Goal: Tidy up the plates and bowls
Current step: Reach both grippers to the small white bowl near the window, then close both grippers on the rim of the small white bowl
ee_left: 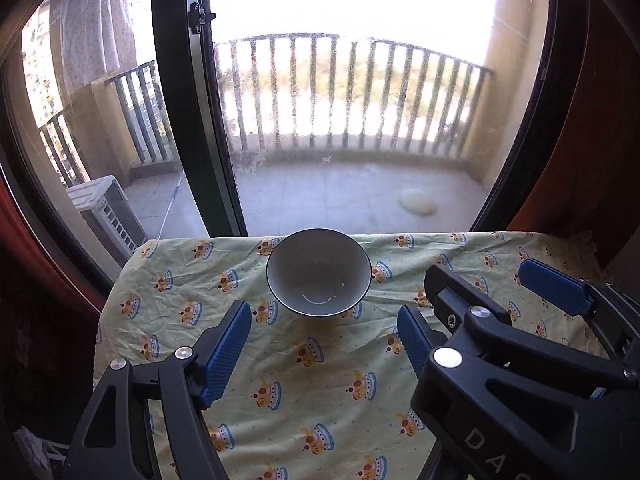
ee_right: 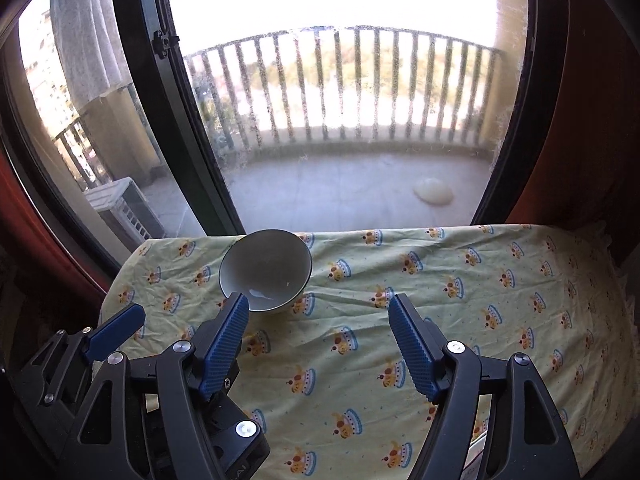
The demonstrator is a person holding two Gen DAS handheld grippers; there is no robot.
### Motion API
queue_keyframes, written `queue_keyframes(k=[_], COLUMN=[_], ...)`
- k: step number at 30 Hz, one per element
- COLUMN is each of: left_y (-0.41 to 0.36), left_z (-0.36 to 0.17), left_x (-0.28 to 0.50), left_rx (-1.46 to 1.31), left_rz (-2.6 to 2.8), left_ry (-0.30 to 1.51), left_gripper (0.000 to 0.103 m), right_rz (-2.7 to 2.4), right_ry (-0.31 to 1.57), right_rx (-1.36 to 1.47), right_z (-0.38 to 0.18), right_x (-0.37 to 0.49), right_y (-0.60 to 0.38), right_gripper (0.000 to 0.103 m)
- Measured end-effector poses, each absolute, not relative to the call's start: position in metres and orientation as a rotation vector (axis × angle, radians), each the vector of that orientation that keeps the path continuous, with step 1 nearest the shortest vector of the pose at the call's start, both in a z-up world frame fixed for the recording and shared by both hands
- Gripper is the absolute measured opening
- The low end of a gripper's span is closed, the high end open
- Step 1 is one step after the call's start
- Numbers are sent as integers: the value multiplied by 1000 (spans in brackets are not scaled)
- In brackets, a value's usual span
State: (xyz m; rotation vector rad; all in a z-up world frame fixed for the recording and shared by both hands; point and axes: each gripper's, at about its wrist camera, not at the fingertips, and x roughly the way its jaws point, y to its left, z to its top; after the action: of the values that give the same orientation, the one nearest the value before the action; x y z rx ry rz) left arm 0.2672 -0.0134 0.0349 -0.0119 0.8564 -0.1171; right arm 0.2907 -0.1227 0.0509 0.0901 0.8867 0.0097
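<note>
**Ana:** Since nothing sits between either pair of blue pads, both tools look free. At the bottom of the left wrist view the left gripper [ee_left: 324,344] has its jaws spread apart over the patterned cloth [ee_left: 320,392], gripping nothing. The right gripper [ee_right: 318,344] at the bottom of its own view stands the same way, wide and empty.

**Ben:** And they sit just beside each other: the right tool's black frame fills the lower right of the left view, and the left tool shows at the lower left of the right view. Both point downward at the table, which reads like two hands poised between pickups.

**Ana:** Farther up, the bowl [ee_left: 319,272] stands upright on the cloth at the middle of the left view, close to the table's far edge. It is apart from all the pads. In the right view the left finger overlaps it in the picture, though contact cannot be told.

**Ben:** What is in it?

**Ana:** Seemingly nothing; only a pale glint shows at the bottom, perhaps a reflection. No plates appear in either view, so a judgement of progress is hard.

**Ben:** Beyond the table, across the upper half, the glass door [ee_left: 360,120] looks onto a balcony railing [ee_left: 352,92].
</note>
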Motion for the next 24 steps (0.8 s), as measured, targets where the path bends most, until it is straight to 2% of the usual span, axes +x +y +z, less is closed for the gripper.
queue_keyframes(k=[9,13,24], left_y=[-5,-6,-11], left_z=[20,6,-41], left_x=[311,332,387], left_rx=[-13,-4,52], left_rz=[-94,-67,-71], left_ry=[840,832,903], left_gripper=[76,62,57], right_rz=[31,-5,-75], right_ry=[858,860,908], right_rx=[76,66,110], right_z=[39,27,-31], right_x=[342,364,415], right_y=[-112,-109,-115], right_gripper=[76,76,76])
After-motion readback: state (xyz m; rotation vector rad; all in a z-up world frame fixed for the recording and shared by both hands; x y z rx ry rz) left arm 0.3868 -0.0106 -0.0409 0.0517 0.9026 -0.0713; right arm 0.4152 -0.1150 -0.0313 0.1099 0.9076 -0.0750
